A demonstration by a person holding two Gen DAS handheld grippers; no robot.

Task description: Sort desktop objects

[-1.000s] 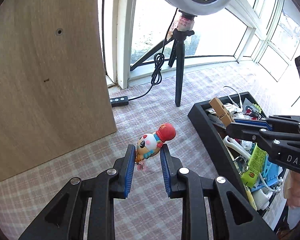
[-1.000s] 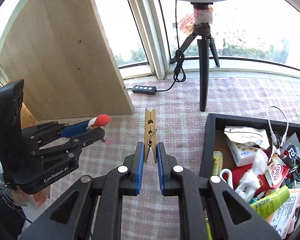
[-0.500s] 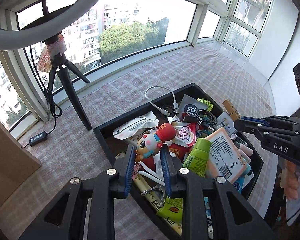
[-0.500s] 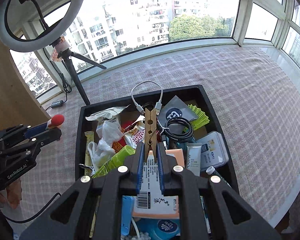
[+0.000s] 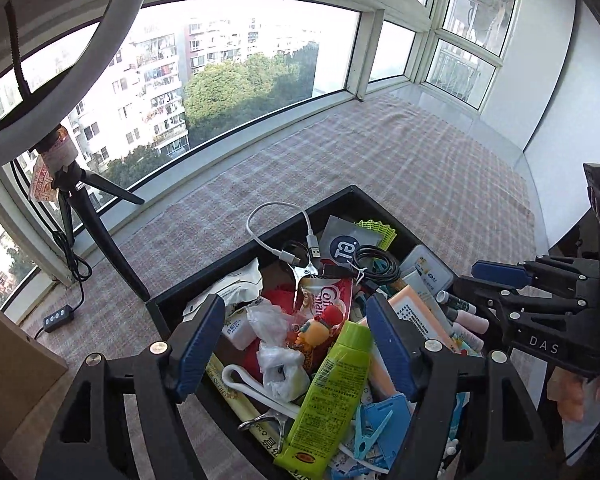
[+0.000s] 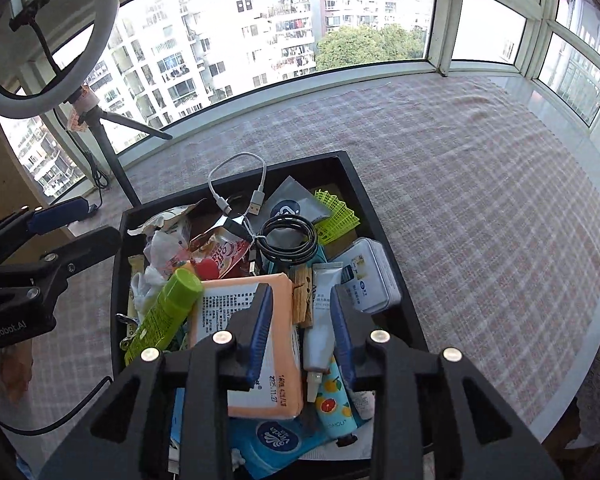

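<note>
A black box [image 5: 204, 274] [image 6: 308, 162] on the checked cloth is crammed with small items. My left gripper [image 5: 294, 340] hovers over it, its jaws opening wide. The little toy figure with a red hat [image 5: 316, 330] lies loose among the items below them, touched by neither pad. My right gripper [image 6: 300, 316] is over the box's near right part, its jaws opening. The wooden clothespin [image 6: 303, 294] lies free between them on a white tube and an orange pack [image 6: 244, 308]. Each gripper shows in the other's view: right gripper [image 5: 476, 280], left gripper [image 6: 88, 224].
A ring light on a black tripod [image 5: 96, 232] [image 6: 108, 156] stands left of the box by the window. A wooden board [image 5: 8, 360] leans at the far left. The checked cloth [image 6: 480, 200] stretches to the right. A green tube [image 5: 332, 392] lies across the box.
Both grippers swung from the cloth by the board to over the box. Both jaws then spread; the toy and the clothespin dropped into the box.
</note>
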